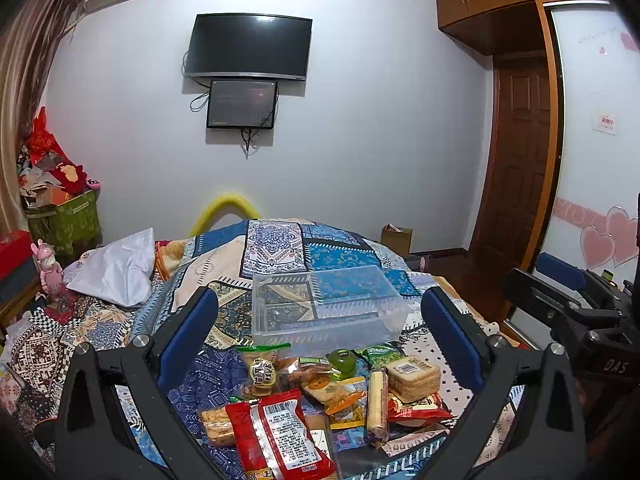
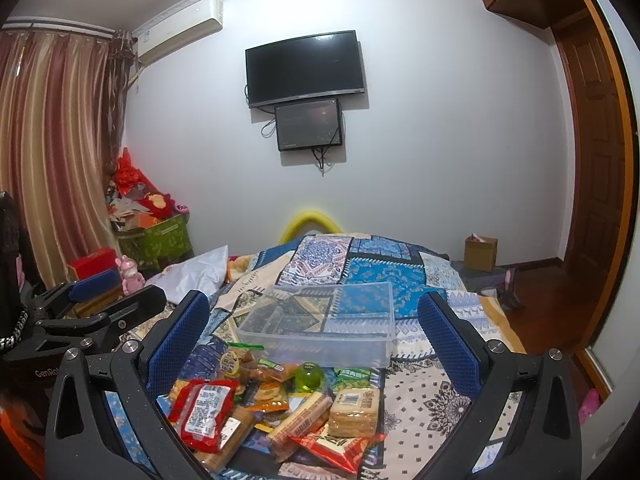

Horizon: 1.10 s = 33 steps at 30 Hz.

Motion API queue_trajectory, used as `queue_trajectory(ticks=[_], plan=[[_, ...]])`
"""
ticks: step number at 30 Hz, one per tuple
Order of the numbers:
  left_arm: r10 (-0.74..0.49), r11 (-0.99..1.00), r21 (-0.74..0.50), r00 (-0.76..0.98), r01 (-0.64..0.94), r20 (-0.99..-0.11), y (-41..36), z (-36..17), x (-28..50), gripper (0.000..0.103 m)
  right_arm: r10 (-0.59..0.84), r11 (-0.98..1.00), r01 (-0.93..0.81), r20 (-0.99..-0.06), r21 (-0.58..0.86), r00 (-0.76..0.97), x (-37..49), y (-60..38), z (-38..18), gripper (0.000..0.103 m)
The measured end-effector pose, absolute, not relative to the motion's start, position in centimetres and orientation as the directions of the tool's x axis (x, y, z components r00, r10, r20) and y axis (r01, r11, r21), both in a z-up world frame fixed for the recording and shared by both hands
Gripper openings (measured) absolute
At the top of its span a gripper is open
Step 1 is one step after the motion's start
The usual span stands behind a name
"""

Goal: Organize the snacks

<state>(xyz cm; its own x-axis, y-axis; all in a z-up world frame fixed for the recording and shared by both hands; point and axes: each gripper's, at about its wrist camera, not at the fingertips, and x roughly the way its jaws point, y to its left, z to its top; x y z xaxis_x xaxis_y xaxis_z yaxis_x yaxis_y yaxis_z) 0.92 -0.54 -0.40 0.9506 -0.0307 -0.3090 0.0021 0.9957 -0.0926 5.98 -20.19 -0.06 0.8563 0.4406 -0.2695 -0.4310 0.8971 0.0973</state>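
Snacks [image 1: 320,396] are heaped on the quilt [image 1: 276,240], just short of the clear bin [image 1: 324,304], which sits beyond them with its long axis running left to right. The bin looks empty; nothing is seen inside but its dividers.

The left gripper [image 1: 320,320] is held above the near edge of the heap, jaws spread wide, nothing between them. The right gripper [image 2: 316,332] is likewise wide apart and empty. Both are poised side by side, the heap lying ahead of and below each pair of jaws.

The red packet [image 1: 280,436] lies nearest the left jaws, long axis running away from the camera. The wafer block [image 2: 354,410] and the long stick pack [image 2: 300,420] are seen closer to the right side, the stick lying diagonally.

One bin is counted. Of snacks: one big red packet, one wafer block, one green jelly cup [image 2: 309,376], one stick pack, a smaller red pouch [image 2: 336,446], plus several small packs too overlapped to count exactly.

A drop forward and down is judged to be the next need.
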Motion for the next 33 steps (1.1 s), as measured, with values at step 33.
queue_trajectory(ticks=[33], plan=[[-0.009,0.997,-0.078,0.935,-0.020,-0.356,0.0,-1.5,1.8,0.103,0.437,0.897,-0.431,-0.314,0.093,0.843,6.9,-20.0,-1.3,0.103]])
